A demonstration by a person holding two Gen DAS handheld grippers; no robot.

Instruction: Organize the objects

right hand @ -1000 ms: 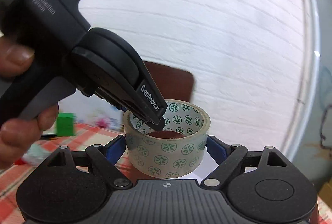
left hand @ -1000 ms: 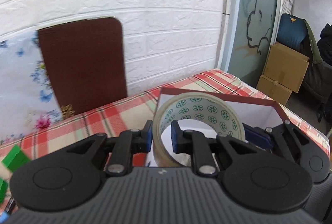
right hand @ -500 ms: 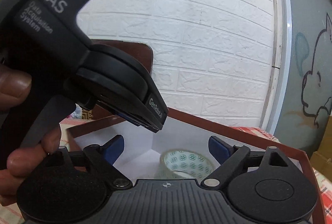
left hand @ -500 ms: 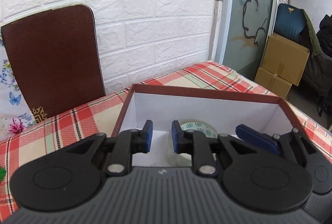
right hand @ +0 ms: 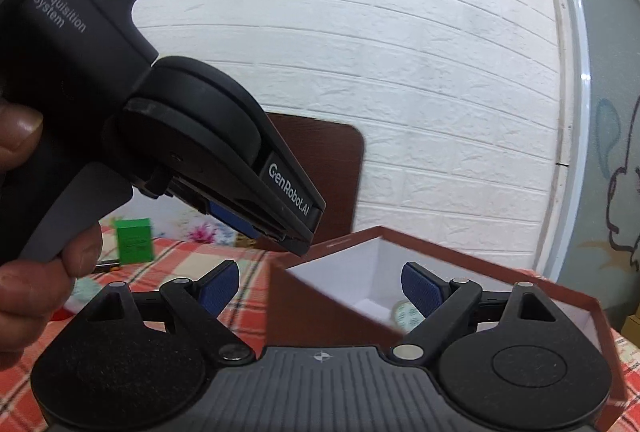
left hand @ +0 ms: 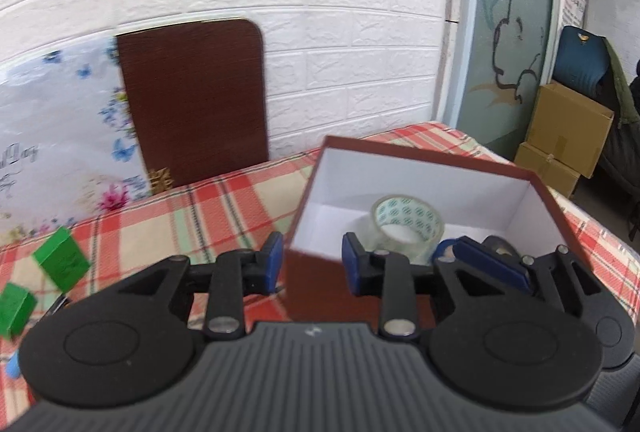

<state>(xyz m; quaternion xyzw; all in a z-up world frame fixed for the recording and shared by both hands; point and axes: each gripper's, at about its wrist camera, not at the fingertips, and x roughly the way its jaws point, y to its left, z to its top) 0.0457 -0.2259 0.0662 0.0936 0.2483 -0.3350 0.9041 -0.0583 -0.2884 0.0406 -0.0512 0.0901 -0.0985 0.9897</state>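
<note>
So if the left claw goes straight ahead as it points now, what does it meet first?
Probably the near corner of the red-brown box, which sits between the open left claw pads. The tape roll lies beyond, inside; depth is unclear.

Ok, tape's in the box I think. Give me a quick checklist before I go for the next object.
1. Tape roll inside the box: ok, lying on its floor.
2. Left gripper free of the tape: ok, its jaws have just been opening, nothing clamped.
3. Right gripper open and empty: ok.
4. Box corner clear of the left fingers: not ok, it sits between them.
5. Next object in sight: ok, green blocks on the tablecloth.
6. Path to the blocks: cannot tell.
</note>
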